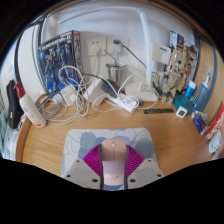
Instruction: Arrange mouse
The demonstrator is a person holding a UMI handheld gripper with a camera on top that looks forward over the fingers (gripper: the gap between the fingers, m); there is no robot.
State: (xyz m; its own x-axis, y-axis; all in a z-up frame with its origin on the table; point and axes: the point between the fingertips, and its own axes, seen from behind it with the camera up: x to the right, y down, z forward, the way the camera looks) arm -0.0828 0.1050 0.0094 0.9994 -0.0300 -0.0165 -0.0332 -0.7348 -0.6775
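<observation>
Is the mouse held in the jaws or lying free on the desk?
Held: the mouse sits between both pink pads, which press its sides, above the wooden desk.

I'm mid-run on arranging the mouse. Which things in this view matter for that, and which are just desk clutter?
Job:
- mouse, lying between the fingers
- gripper, pads close at the mouse's sides; firm grip cannot be told
- wooden desk

Clutter:
- white power strip and tangled cables
- poster against the wall
- blue bottles beyond the fingers
</observation>
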